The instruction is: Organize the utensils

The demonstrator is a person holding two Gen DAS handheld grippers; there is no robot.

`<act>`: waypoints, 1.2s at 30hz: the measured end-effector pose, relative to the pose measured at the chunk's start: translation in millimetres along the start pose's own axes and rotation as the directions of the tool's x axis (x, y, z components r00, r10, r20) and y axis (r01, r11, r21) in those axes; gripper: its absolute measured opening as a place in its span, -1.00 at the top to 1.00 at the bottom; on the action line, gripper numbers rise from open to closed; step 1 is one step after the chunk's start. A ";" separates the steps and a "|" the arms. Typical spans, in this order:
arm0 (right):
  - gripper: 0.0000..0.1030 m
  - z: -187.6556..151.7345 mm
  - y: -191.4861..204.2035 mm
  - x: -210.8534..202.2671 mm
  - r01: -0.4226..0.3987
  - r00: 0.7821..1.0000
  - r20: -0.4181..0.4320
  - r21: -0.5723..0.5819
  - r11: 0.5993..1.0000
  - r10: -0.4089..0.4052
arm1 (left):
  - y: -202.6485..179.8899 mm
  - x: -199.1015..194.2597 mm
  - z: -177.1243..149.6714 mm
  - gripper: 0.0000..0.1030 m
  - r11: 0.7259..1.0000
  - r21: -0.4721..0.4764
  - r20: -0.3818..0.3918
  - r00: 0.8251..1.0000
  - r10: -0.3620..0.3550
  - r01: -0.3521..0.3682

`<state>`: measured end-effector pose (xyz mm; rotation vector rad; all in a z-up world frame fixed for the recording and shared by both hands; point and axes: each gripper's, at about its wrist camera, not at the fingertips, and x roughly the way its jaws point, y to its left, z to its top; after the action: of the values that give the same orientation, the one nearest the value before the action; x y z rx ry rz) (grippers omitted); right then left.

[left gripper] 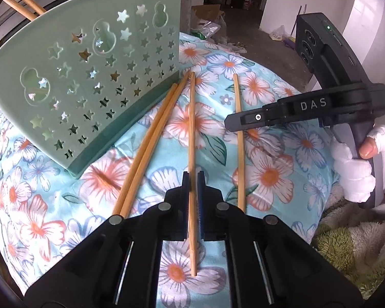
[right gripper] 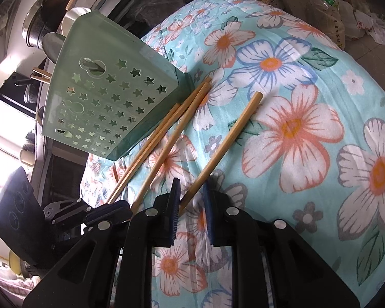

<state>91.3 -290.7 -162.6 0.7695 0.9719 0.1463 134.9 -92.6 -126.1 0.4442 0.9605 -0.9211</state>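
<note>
Left wrist view: the left gripper (left gripper: 192,179) has its jaws pinched onto a single bamboo chopstick (left gripper: 191,138) that runs from 12 o'clock down to 6 o'clock across the floral cloth (left gripper: 269,174). The grip sits well toward the near end, so most of the stick reaches out ahead of the jaws. In my judgement, it could pivot or droop when raised. Its far tip lies close to the tips of the chopstick pair (left gripper: 148,141) at 10 o'clock, which angle up to the base of the green utensil holder (left gripper: 84,77) at 10 to 11 o'clock; a careless lift may drag those two along. The holder looks tipped back, and two more sticks poke out behind its top edge, so a nudge might topple it. Another loose chopstick (left gripper: 239,141) lies at 1 o'clock, under the right gripper (left gripper: 228,124).

Right wrist view: the right gripper (right gripper: 191,192) stands narrowly parted around that loose chopstick (right gripper: 223,146), near its lower end, and the pads do not visibly press on it. If closed off-centre, the stick may roll away on the soft cloth (right gripper: 308,133). The left gripper (right gripper: 127,211) works just beside it at 8 o'clock, so the two tools risk colliding. The holder (right gripper: 107,97) stands at 10 o'clock.
</note>
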 end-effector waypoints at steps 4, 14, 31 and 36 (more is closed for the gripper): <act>0.66 -3.9 -2.0 -5.9 0.005 1.000 -0.015 0.017 1.000 -0.005 | 2.0 -2.8 1.7 0.87 1.000 -0.013 0.007 1.000 -0.009 0.009; 0.64 -2.9 -8.5 -9.0 -0.002 1.000 -0.031 0.060 0.998 0.003 | 5.6 20.2 28.9 0.64 0.999 -0.044 0.004 1.000 -0.010 0.010; 0.69 1.3 -9.2 -4.0 0.009 1.000 0.009 0.074 0.997 -0.010 | 2.1 45.1 42.0 0.86 0.996 -0.067 -0.019 0.998 0.053 -0.054; 0.69 -2.1 -8.1 -7.5 0.020 1.000 -0.004 0.067 0.998 -0.020 | -6.0 40.9 36.2 0.89 0.997 -0.061 -0.040 0.998 0.053 -0.056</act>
<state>83.6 -298.9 -163.4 0.8211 0.9913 0.0981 158.4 -139.9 -141.3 0.4347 1.0050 -0.8335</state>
